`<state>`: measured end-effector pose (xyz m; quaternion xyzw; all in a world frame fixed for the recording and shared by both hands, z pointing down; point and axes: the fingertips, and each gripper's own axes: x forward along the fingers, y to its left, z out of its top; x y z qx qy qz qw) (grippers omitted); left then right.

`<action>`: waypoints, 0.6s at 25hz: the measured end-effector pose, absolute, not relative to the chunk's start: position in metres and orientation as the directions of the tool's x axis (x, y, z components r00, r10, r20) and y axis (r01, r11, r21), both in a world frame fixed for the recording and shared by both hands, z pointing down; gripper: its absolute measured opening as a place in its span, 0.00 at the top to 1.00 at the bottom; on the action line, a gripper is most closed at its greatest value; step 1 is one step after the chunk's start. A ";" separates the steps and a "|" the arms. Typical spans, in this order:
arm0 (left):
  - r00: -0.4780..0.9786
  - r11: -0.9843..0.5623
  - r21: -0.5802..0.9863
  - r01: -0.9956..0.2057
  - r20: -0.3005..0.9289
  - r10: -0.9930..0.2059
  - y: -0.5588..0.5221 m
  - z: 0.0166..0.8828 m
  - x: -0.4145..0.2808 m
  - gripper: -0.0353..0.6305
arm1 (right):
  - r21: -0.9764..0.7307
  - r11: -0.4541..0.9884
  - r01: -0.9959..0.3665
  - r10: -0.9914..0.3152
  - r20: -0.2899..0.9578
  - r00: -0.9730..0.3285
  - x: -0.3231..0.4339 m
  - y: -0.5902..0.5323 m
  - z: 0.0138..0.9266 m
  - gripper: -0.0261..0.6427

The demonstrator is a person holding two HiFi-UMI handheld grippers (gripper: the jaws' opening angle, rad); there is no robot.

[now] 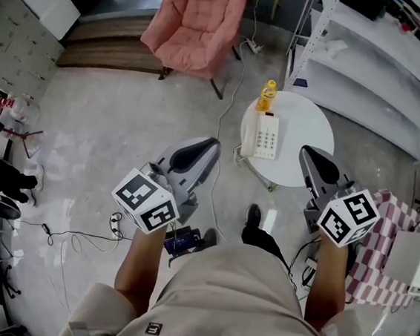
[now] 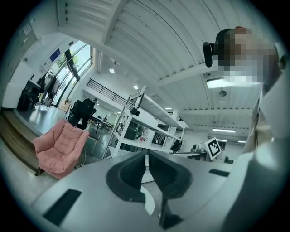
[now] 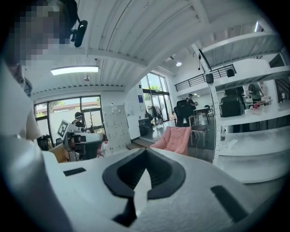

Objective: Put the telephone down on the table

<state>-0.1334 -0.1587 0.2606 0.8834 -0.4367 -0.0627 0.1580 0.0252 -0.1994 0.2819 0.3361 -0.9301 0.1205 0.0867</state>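
Resting flat on the round worktop (image 1: 311, 129), just beside a yellow bottle (image 1: 266, 96), the telephone (image 1: 264, 135) appears already set down, so the task looks complete. The left gripper (image 1: 206, 147) and the right gripper (image 1: 314, 158) hover clear of the telephone, the 2 fingers of each closed together on nothing, evidently because no grip is needed.

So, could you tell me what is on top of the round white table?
A white push-button telephone lies flat, an orange bottle standing at its far end; the tabletop beneath them is covered.
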 end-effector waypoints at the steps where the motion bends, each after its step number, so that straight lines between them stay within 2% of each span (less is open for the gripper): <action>1: 0.614 -0.576 0.326 -0.750 0.020 -0.789 -0.152 0.256 -0.133 0.91 | -0.159 0.744 -0.649 -0.609 0.237 -0.757 0.026 -0.192 0.277 0.98; 15: 0.650 -0.626 0.302 -0.719 -0.024 -0.759 -0.075 0.234 -0.130 0.91 | -0.112 0.733 -0.671 -0.642 0.212 -0.737 0.041 -0.102 0.244 0.98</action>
